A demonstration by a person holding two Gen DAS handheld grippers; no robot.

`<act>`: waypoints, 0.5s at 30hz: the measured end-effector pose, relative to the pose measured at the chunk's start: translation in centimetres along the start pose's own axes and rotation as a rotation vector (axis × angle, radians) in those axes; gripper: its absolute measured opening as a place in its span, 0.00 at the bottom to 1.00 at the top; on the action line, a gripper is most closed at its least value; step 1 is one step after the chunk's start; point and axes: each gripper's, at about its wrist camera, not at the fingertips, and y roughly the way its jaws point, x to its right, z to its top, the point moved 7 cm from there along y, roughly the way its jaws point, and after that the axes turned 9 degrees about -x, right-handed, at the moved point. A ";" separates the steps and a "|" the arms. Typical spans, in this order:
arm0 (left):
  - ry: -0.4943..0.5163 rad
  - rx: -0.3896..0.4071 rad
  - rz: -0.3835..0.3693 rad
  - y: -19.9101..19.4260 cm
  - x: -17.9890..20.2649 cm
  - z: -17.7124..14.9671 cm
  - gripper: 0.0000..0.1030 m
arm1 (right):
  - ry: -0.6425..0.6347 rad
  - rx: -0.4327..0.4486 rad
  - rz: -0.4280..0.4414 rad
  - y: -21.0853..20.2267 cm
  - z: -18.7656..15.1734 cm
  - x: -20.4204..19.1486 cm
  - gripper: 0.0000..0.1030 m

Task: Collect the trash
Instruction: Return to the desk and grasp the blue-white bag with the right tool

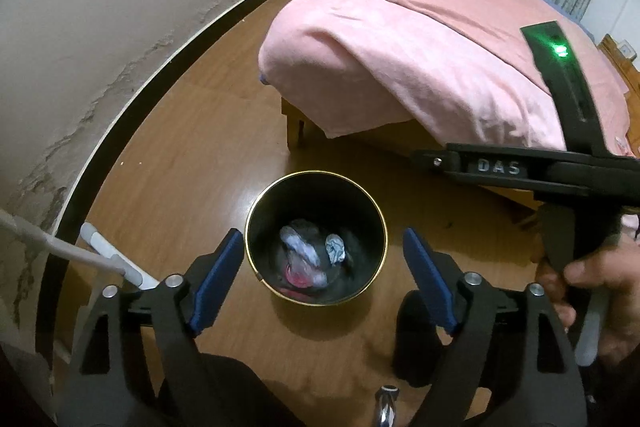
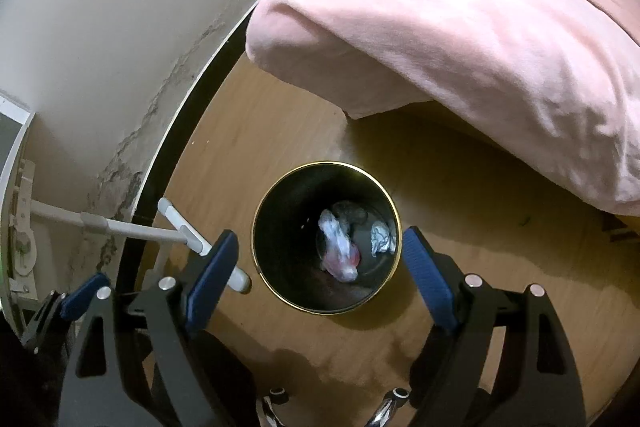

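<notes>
Two tools hang over a black bin with a gold rim [image 1: 316,239], each with its blue pads spread wide and nothing between them: the left tool [image 1: 323,277] frames the bin's mouth, and the right tool [image 2: 316,277] does the same from its own view. Directly below and ahead of both tools, at the bottom of the bin, lie the trash pieces: a white and pink wrapper [image 2: 340,251] and, beside it, a small crumpled grey wad [image 2: 381,237]; a darker lump behind them may be more trash, but the bin's shadow hides it. Judging by this, the drop is done, and the risk lies in what follows. A white mop handle [image 2: 132,229] lies on the wooden floor [image 2: 280,107] just left of the right tool, and the pink-covered bed [image 1: 420,47] stands beyond the bin; a careless swing away could catch the rim and tip the light bin, spilling the trash.
</notes>
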 end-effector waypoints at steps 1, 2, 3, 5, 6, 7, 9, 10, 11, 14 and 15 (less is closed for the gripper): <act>-0.003 0.006 0.001 -0.9 -0.1 -0.2 0.80 | -0.009 0.008 -0.005 -0.3 -0.2 -0.4 0.79; -0.007 0.016 0.001 -2.0 -0.3 -0.5 0.82 | -0.021 0.016 -0.012 -0.5 -0.2 -0.7 0.79; -0.010 0.030 0.003 -3.3 -0.5 -0.7 0.86 | -0.039 0.033 -0.026 -1.0 -0.2 -1.2 0.79; -0.014 0.061 0.015 -5.9 -1.1 -1.3 0.88 | -0.072 0.072 -0.046 -2.0 -0.5 -2.4 0.79; -0.015 0.084 0.025 -7.6 -1.6 -1.7 0.89 | -0.087 0.086 -0.042 -2.7 -0.8 -3.2 0.79; -0.017 0.114 0.044 -9.8 -2.4 -2.2 0.90 | -0.106 0.098 -0.033 -3.4 -1.1 -4.2 0.79; -0.044 0.167 0.081 -13.9 -4.6 -3.6 0.92 | -0.160 0.129 -0.015 -5.5 -1.8 -7.3 0.79; -0.063 0.184 0.094 -15.4 -5.7 -4.2 0.92 | -0.184 0.141 -0.012 -6.3 -2.0 -8.7 0.79; -0.083 0.199 0.106 -16.9 -7.0 -4.9 0.92 | -0.232 0.157 -0.005 -7.4 -2.2 -11.0 0.79; -0.181 0.232 0.182 -21.3 -12.7 -8.2 0.92 | -0.375 0.203 0.031 -10.5 -3.8 -18.4 0.79; -0.219 0.240 0.209 -22.6 -14.7 -9.4 0.92 | -0.435 0.208 0.053 -11.4 -4.7 -21.5 0.79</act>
